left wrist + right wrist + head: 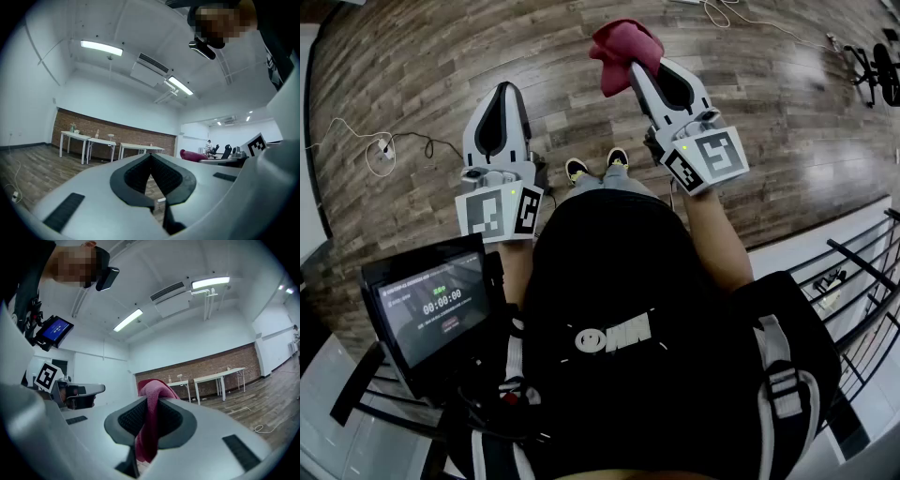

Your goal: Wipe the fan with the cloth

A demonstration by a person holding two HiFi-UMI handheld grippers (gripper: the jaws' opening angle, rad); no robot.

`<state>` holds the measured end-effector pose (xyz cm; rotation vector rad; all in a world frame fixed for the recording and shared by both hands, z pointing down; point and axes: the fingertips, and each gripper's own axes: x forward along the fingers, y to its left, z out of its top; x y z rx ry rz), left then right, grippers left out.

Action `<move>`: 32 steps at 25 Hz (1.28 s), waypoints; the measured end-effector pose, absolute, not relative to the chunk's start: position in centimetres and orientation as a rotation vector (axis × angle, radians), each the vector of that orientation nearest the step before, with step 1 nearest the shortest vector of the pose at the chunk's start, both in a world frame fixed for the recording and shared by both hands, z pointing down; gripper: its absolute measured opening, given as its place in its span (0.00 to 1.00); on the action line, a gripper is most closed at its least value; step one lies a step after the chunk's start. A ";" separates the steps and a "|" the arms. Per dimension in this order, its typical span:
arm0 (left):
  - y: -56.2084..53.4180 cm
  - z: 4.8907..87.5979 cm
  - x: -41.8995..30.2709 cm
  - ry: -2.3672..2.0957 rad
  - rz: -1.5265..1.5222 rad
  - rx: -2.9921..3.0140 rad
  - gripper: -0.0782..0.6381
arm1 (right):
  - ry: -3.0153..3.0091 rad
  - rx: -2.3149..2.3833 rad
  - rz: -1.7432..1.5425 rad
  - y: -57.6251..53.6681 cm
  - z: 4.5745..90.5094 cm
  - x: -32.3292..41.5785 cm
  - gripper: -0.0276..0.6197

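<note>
Plainly, the cloth (pixel 623 52) is where I want it: a pink-red cloth pinched in the right gripper (pixel 151 404), its jaws closed on a fold, so that a bunch stands up past the tips and a tail hangs down behind them. The left gripper (pixel 504 94) has its jaws closed on nothing.

No fan shows in any view, so the step in hand, as I judge it, is finding it and carrying the cloth over. To do that well I would keep the right jaws firm on the fold, bring the bunched end to the fan rather than the hard jaw tips, and free the left gripper to steady the fan (a light one may shift under a wipe).

Only the head view shows me the wooden floor (pixel 412 75) underfoot, the person's shoes (pixel 577 169), a screen (pixel 431 309) showing a timer at lower left, and a dark object (pixel 877 70) at the far right edge that is too small to name. Only the gripper views show the room ahead: white benches (pixel 89 140) along a brick wall (pixel 117 133), and how the cloth sits between the pads.
</note>
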<state>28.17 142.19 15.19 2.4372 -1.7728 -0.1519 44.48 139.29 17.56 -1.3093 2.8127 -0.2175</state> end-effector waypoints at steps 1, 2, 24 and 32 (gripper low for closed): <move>142.2 15.2 28.2 -1.769 -0.152 2.439 0.11 | 2.810 -1.309 -0.220 139.4 17.5 44.5 0.13; 142.3 15.2 28.3 -1.765 -0.153 2.441 0.11 | 2.806 -1.310 -0.223 139.5 17.6 44.6 0.13; 144.0 16.2 27.0 -1.713 -0.157 2.516 0.11 | 2.820 -1.327 -0.174 141.3 18.1 42.2 0.13; 141.6 15.5 27.6 -1.707 -0.148 2.508 0.11 | 2.807 -1.322 -0.203 139.1 17.4 43.2 0.13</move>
